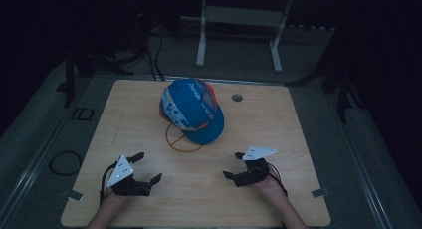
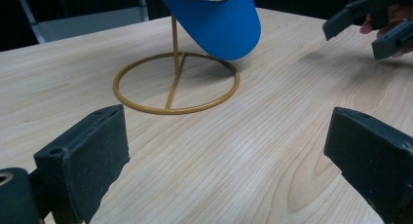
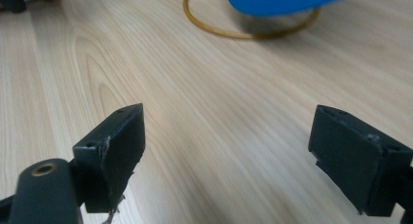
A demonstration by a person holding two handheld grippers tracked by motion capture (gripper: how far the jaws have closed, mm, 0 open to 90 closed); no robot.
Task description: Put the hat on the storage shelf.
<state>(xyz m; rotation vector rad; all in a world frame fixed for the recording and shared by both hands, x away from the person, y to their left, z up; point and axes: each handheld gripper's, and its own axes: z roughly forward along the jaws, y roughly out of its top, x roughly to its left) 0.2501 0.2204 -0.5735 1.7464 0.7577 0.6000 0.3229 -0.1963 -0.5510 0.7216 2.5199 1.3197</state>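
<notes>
A blue cap (image 1: 192,109) with orange and white panels sits on a gold wire stand (image 1: 182,138) at the middle of the wooden table (image 1: 149,209). Its blue brim (image 2: 219,24) hangs over the stand's ring base (image 2: 176,83). My left gripper (image 1: 147,168) rests near the front left of the table, open, nothing between its jaws. My right gripper (image 1: 234,165) rests at the front right, also open and empty. Both point toward the cap and stay well short of it. In the left gripper view the right gripper (image 2: 370,24) shows at the upper right.
A round cable hole (image 1: 237,97) lies in the table behind the cap to the right. A white metal frame (image 1: 239,30) stands on the floor beyond the table. A black cable loop (image 1: 65,163) lies on the floor at the left.
</notes>
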